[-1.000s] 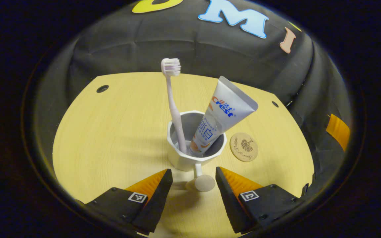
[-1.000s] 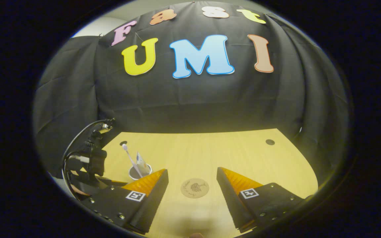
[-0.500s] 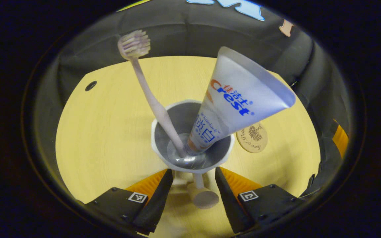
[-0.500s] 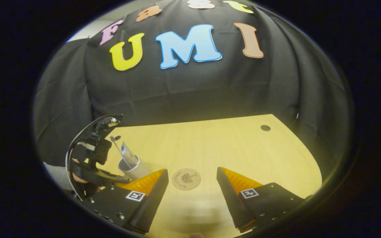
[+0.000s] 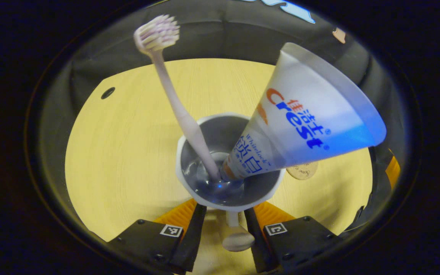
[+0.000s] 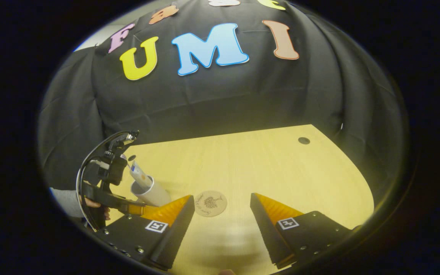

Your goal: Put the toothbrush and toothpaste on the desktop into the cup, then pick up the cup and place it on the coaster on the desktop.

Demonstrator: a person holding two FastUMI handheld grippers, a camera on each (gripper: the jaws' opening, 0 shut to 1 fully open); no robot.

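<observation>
A black cloth wall closes in the pale wood desk [image 6: 243, 160] on its far and side edges. The cup [image 5: 227, 191] holds the toothbrush [image 5: 178, 107] and the toothpaste [image 5: 300, 122], both leaning out over its rim. In the right gripper view the cup [image 6: 149, 191] is tipped near the left edge of the desk, and whether its foot is off the wood I cannot tell.

The left tool [image 5: 225, 221] has its jaws drawn in close on either side of the cup's thin stem, just under the bowl; whether both fingers press on it cannot be told. The right tool [image 6: 222, 208] hangs released over the near edge, grasping nothing.

A grip that low on a narrow stem looks top-heavy to me. The long tube leaning toward the coaster side could swing the cup in the jaws, or slide out if the cup tips further. A quick sideways carry would make that worse.

The coaster [image 6: 210, 203] lies near the cup, toward the near edge, with bare wood between them. The far half and the right side of the desk are open. The right tool stands just beside the coaster and may crowd the set-down.
</observation>
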